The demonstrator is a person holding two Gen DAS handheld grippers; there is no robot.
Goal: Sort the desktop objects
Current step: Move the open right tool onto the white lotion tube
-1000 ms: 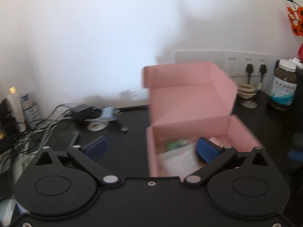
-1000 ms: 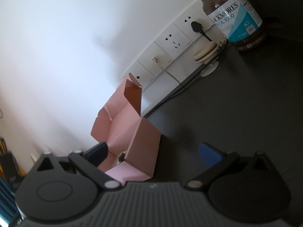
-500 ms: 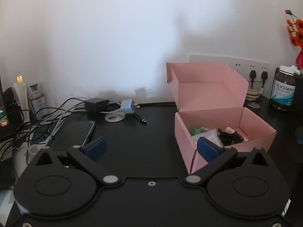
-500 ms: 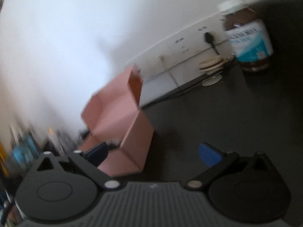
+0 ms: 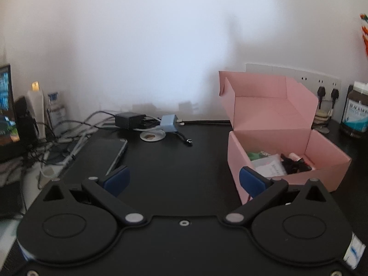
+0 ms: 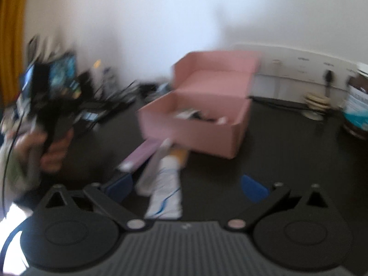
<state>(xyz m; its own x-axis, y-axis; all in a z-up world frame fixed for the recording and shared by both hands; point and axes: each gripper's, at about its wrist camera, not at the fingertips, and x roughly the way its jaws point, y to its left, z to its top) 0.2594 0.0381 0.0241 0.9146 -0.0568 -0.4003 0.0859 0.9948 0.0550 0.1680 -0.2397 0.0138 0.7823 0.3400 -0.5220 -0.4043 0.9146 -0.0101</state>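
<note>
The pink box (image 5: 285,161) sits open on the black desk (image 5: 174,161), and some small things are already inside it. More things still wait outside. A white tube (image 6: 166,184) and a flat purple packet (image 6: 140,155) lie on the desk just in front of the box. A phone (image 5: 108,151) and a grey plug (image 5: 169,123) lie off to the side, near the wall. So the job looks partly done. The left gripper (image 5: 184,180) has its fingers wide apart and holds nothing. The right gripper (image 6: 186,185) is wide apart too, right over the white tube.
</note>
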